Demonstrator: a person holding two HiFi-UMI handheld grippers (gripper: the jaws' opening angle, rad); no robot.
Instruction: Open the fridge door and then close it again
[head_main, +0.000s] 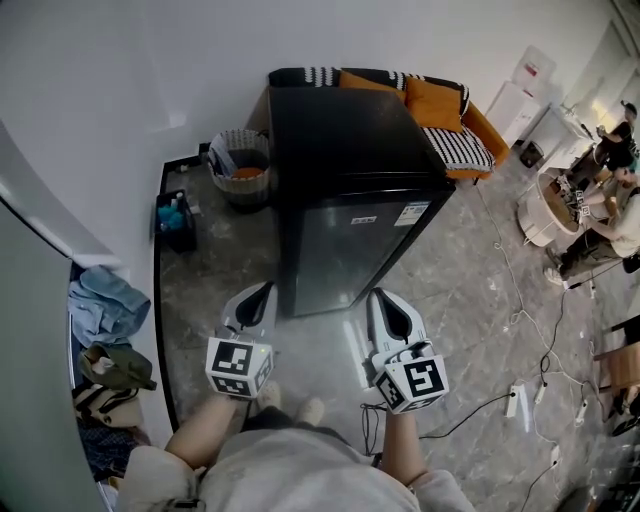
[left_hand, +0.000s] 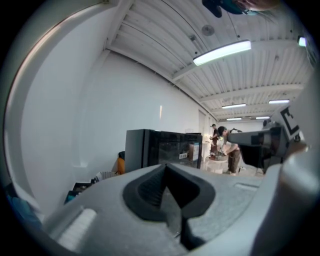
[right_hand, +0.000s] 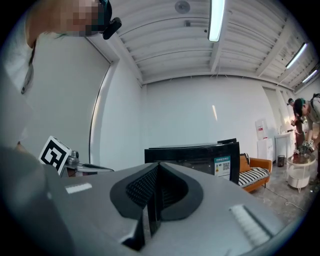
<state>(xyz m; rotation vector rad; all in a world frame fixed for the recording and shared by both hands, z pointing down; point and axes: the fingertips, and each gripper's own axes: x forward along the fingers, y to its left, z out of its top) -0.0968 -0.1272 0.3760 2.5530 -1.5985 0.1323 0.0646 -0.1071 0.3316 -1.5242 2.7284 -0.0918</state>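
Note:
A small black fridge (head_main: 350, 190) stands on the floor ahead of me with its glossy door (head_main: 350, 250) closed and two stickers near the door's top. It also shows beyond the jaws in the left gripper view as the fridge (left_hand: 160, 147) and in the right gripper view as the fridge (right_hand: 200, 155). My left gripper (head_main: 262, 293) hangs in front of the door's lower left, shut with nothing in it. My right gripper (head_main: 385, 300) is held off the door's lower right, its jaws together and empty. Neither touches the fridge.
A woven basket (head_main: 240, 165) and a dark crate (head_main: 176, 220) sit left of the fridge by the wall. An orange sofa (head_main: 440, 115) stands behind it. Clothes and bags (head_main: 105, 330) lie at far left. Cables and power strips (head_main: 515, 400) trail right; people (head_main: 610, 200) work at a round table.

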